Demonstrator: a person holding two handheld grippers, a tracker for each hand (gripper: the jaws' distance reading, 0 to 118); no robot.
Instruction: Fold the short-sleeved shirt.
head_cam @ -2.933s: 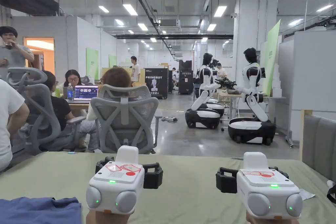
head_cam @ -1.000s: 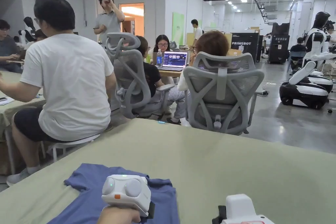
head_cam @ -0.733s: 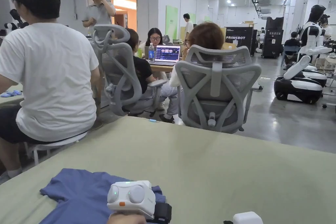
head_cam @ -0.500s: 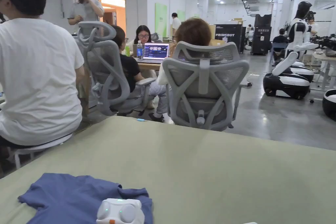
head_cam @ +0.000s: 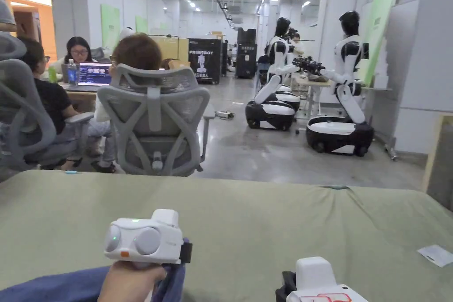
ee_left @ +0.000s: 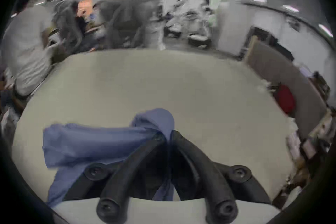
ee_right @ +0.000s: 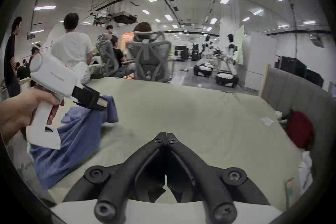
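Green cloth covers the tabletop [head_cam: 274, 210], and beyond its far edge sit grey mesh office chairs [head_cam: 155, 121] and white wheeled robots [head_cam: 338, 95]. I take the left tool [ee_left: 168, 134] as my landmark. Its jaws are clenched on a bunched fold of the blue short-sleeved shirt [ee_left: 94, 146], and in the right gripper view the cloth hangs down from that pinch, so I judge this end lifted off the tabletop while the rest trails low and away from the right tool. The shirt's long axis runs from the pinch out to the left side in the left gripper view.

My right tool [ee_right: 166, 135] is just to the right of the left tool, nearer me, jaws closed together on nothing. It is the free one, and the hanging cloth lies to its left.

Ahead and to the right of the left tool I have plenty of bare green cloth for spreading the shirt flat. A scrap of paper [head_cam: 435, 255] lies well off to the right near the edge, and a red item [ee_right: 300, 129] sits beyond that edge.
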